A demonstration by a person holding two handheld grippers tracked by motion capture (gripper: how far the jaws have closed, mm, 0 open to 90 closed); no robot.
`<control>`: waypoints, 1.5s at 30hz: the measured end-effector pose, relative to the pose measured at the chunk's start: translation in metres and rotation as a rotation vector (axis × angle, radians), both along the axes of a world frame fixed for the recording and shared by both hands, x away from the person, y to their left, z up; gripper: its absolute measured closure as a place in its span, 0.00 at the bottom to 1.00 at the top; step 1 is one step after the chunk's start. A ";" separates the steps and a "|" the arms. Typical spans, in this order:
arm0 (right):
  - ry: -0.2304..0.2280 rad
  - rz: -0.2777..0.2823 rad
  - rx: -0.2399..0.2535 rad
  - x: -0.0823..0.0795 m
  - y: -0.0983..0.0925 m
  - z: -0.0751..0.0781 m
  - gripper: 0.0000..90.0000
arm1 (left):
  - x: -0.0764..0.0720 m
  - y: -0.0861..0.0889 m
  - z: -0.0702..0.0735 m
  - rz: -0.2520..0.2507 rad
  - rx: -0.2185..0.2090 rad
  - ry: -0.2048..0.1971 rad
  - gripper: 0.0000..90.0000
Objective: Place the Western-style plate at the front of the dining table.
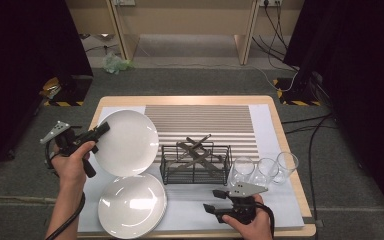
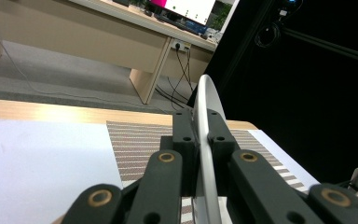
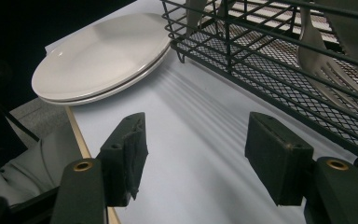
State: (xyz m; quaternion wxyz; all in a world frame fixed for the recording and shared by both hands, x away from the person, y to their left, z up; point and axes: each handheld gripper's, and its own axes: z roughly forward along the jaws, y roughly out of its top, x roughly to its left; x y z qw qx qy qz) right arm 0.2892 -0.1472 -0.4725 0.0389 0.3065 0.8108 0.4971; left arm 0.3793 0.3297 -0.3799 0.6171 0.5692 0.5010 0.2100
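The left gripper (image 1: 101, 131) pinches the round white ceramic plate (image 1: 128, 143) by its rim, jaws clenched. Stiff, glazed, slippery and breakable, it likely wants a firm edge hold. The right gripper (image 3: 193, 154) stands released.

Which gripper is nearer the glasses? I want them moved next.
Right. The right gripper rests just in front of the glasses; the left gripper is across the table, clamped on a plate.

A round white plate (image 1: 128, 142) is lifted up and tipped on its side, above a stack of white plates (image 1: 131, 205).
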 end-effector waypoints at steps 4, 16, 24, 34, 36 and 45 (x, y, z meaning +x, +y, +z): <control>0.001 -0.003 -0.003 0.000 0.000 0.000 0.43 | 0.001 -0.002 0.002 -0.001 0.005 -0.008 0.95; 0.000 0.001 0.006 -0.001 0.001 0.000 0.43 | 0.009 -0.007 0.004 0.000 0.026 -0.010 0.95; 0.002 0.001 0.006 -0.001 0.001 0.000 0.43 | 0.013 -0.009 0.005 0.003 0.029 -0.010 0.95; -0.005 0.003 0.002 -0.001 0.001 0.001 0.43 | 0.017 -0.013 0.003 -0.001 0.039 -0.004 0.95; -0.003 0.004 0.001 -0.001 0.001 0.000 0.43 | 0.018 -0.013 0.003 0.001 0.043 -0.005 0.95; 0.001 0.005 0.002 -0.002 0.002 0.001 0.43 | 0.022 -0.016 0.007 -0.004 0.074 -0.012 0.95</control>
